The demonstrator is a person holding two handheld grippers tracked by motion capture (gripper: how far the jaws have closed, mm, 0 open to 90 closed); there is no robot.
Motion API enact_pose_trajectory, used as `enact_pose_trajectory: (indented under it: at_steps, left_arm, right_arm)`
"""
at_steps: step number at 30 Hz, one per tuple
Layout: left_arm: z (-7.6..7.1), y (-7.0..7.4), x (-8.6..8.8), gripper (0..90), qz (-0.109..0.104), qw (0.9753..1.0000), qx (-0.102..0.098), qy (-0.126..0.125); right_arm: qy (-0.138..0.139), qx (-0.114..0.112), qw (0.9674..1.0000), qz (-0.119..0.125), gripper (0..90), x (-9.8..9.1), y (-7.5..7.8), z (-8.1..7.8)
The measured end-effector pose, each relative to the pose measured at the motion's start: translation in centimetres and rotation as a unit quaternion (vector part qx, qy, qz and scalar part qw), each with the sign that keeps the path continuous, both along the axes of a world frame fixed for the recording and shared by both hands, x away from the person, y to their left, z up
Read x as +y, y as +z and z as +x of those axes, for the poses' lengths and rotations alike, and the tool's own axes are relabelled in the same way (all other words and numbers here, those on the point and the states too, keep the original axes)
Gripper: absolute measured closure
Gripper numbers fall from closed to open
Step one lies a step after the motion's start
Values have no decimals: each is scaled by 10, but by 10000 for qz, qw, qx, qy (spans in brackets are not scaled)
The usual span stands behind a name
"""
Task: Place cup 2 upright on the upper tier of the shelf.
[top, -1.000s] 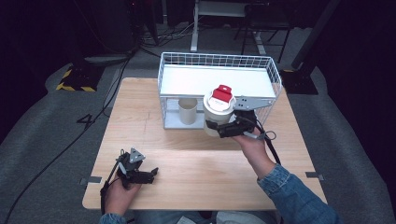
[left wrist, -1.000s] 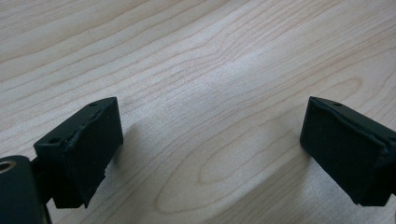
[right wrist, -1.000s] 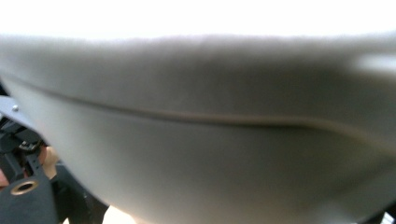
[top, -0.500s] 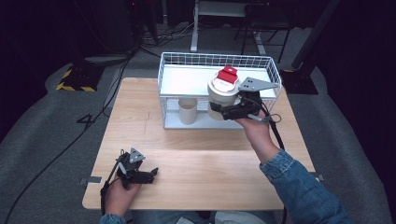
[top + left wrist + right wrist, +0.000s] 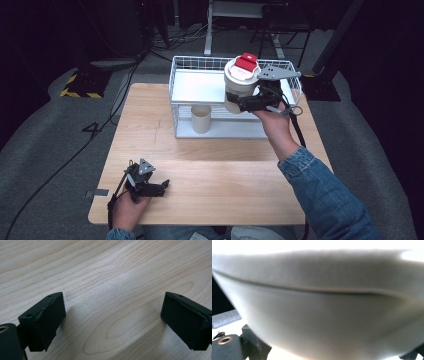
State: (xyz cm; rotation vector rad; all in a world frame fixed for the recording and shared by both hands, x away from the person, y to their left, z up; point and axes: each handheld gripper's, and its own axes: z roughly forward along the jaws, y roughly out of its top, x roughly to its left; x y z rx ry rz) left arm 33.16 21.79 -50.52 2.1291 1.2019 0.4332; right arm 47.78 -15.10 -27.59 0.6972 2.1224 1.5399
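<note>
A white tub (image 5: 239, 87) with a red cap (image 5: 247, 61) hangs in the air over the right part of the wire rack's top shelf (image 5: 200, 86), with my right gripper (image 5: 251, 103) shut on its side. In the right gripper view the tub's pale wall (image 5: 324, 310) is blurred and very close. Under the shelf stands a beige cup (image 5: 201, 118). My left gripper (image 5: 161, 186) lies on the wooden table (image 5: 215, 165) near the front left edge. Its jaws (image 5: 112, 320) stand open with bare wood between them.
The white wire rack (image 5: 178, 112) takes up the table's far middle and right. A grey floor with cables and dark stands surrounds the table. A denim sleeve (image 5: 320, 195) crosses the table's right side.
My right gripper has lifted the tub from in front of the rack's lower level up and back, level with the top shelf. The left gripper has stayed put.
</note>
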Motion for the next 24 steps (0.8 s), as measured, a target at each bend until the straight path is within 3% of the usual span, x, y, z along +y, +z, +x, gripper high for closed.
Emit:
enact_pose_trajectory:
  at_steps: [12, 24]
  left_arm:
    - [1, 0, 0, 64, -15, 10000, -10, 6]
    - [1, 0, 0, 64, -15, 10000, 15, 8]
  right_arm:
    - [-391, 19, 9992, 0, 105, -1, 13, 32]
    - [-760, 99, 9970, 50, 105, -5, 8, 63]
